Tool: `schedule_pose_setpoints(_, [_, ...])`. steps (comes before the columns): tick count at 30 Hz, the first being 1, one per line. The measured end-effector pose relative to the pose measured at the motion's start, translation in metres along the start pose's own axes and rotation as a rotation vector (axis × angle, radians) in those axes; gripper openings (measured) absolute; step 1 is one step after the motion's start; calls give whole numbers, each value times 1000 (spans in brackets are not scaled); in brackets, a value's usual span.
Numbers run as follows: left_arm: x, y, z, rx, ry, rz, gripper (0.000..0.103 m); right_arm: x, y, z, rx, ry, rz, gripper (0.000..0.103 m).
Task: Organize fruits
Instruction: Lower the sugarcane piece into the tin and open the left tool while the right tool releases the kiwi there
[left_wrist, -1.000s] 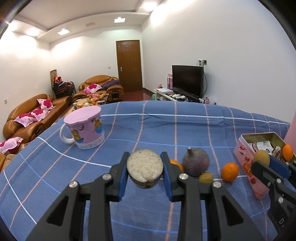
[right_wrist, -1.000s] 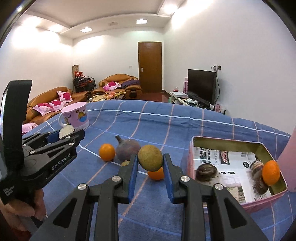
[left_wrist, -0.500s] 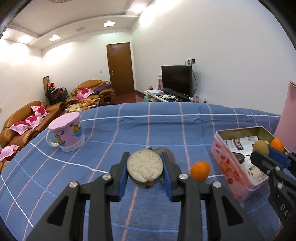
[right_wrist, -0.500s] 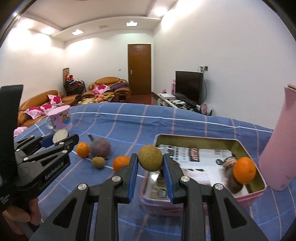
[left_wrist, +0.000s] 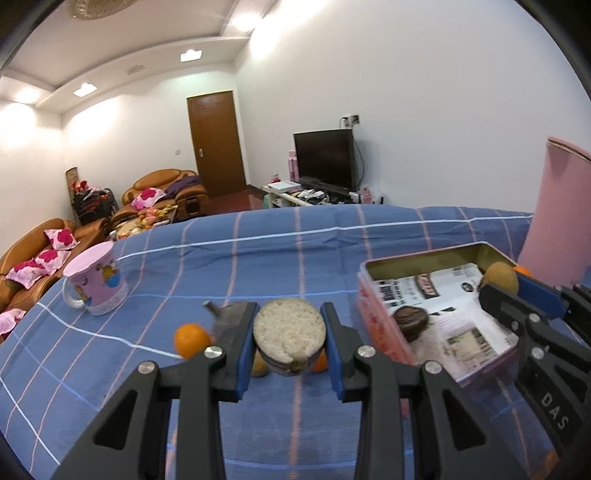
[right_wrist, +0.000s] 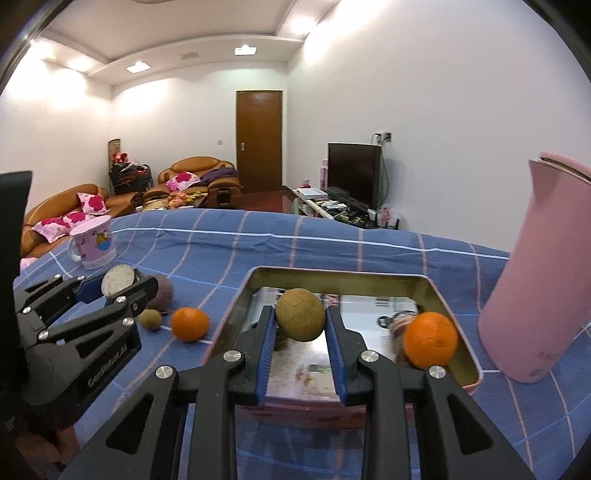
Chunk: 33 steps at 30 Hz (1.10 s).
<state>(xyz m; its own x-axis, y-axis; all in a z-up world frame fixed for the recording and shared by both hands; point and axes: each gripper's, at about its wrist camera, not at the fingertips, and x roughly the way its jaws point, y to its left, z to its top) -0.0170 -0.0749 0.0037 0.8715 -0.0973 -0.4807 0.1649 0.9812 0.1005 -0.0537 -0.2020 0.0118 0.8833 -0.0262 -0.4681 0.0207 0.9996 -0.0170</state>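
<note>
pink tin (right_wrist: 458, 325), rectangular, paper-lined, on blue checked cloth (right_wrist: 258, 251); now directly under the right gripper (right_wrist: 300, 325), which 1 s ago was short of it over the cloth.
item 1: brown-green round fruit (right_wrist: 300, 314), clamped between the right jaws, now above the tin's near-left interior; judged ready for lowering and release.
item 2: halved fruit (left_wrist: 289, 338), pale cut face toward the camera, clamped between the jaws of the left gripper (left_wrist: 290, 343); now closer to the tin's left wall than 1 s ago, above the cloth.
already in tin: orange (right_wrist: 430, 339) and dark fruit (left_wrist: 410, 319).
loose on cloth, left of tin: 1 orange (right_wrist: 190, 324), 1 small green fruit (right_wrist: 150, 319), 1 purple fruit (right_wrist: 162, 293).
far left: pink mug (right_wrist: 94, 242). right: pink jug (right_wrist: 543, 273).
</note>
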Motion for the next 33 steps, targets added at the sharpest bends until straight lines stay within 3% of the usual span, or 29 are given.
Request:
schedule_pose_setpoints(20, [19, -89, 18, 99, 24, -123, 35, 12, -85, 0, 91, 59, -136, 29])
schedule_pose_setpoints(24, [26, -105, 20, 134, 52, -140, 36, 15, -88, 2, 62, 65, -180, 29])
schedule_pose_setpoints(33, [51, -118, 19, 173, 181, -161, 36, 19, -80, 4, 21, 62, -169, 29])
